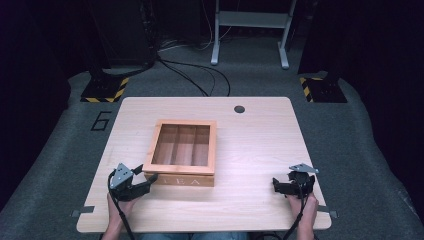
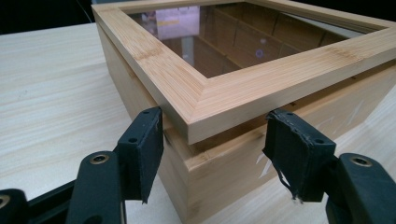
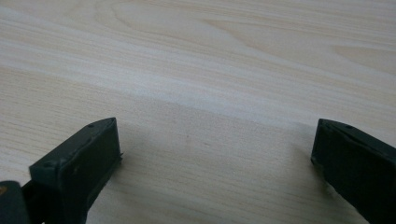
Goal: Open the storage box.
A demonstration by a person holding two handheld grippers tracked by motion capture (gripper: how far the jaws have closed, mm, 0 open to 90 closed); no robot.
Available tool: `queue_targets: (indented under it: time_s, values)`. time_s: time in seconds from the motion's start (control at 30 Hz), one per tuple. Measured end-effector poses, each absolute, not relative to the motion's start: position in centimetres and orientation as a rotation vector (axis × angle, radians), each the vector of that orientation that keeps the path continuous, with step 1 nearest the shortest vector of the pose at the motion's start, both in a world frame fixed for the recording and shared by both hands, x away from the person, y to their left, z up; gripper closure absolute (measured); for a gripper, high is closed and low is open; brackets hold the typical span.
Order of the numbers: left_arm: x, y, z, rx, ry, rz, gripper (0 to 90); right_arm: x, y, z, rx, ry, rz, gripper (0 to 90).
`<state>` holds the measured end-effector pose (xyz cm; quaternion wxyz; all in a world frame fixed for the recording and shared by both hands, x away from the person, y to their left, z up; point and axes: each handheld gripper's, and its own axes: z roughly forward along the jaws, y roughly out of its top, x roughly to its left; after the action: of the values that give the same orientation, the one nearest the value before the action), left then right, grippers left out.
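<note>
A bamboo tea box [image 1: 186, 180] with a glass-paned lid stands left of the table's middle, with the letters TEA on its front wall. Through the glass I see three inner compartments, and I cannot tell if anything is in them. My left gripper [image 1: 148, 174] is open at the box's front left corner. In the left gripper view this gripper [image 2: 217, 144] has one jaw on each side of the corner, just under the lid's frame [image 2: 187, 88]. My right gripper [image 1: 275, 184] rests near the front right of the table, and it [image 3: 215, 154] is open over bare wood.
The light wooden table [image 1: 260, 145] has a round cable hole [image 1: 239, 109] near its far edge. On the grey floor behind it are cables [image 1: 200, 75], a white stand's legs [image 1: 250, 30] and two yellow-black striped bases [image 1: 106, 90].
</note>
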<state>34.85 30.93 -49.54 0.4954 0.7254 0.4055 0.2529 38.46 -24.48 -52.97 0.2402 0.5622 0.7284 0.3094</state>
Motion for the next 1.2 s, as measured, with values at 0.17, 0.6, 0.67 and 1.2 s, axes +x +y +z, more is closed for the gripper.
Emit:
queue_targets:
  time_s: [0.17, 0.6, 0.67, 1.2]
  values:
    - [35.1, 30.7, -49.5, 1.739, 0.988, 0.623, 37.5, 38.5, -24.5, -53.0, 1.538, 1.993, 0.847, 0.7]
    - [35.7, 30.4, -48.9, 1.724, 0.989, 0.655, 39.0, 38.5, -24.5, -53.0, 1.538, 1.993, 0.847, 0.7]
    - [35.9, 30.3, -48.8, 1.721, 0.986, 0.662, 38.9, 38.5, -24.5, -53.0, 1.538, 1.993, 0.847, 0.8]
    - [37.2, 30.2, -46.7, 1.69, 0.953, 0.754, 38.0, 38.5, -24.5, -53.0, 1.537, 1.994, 0.848, 0.8]
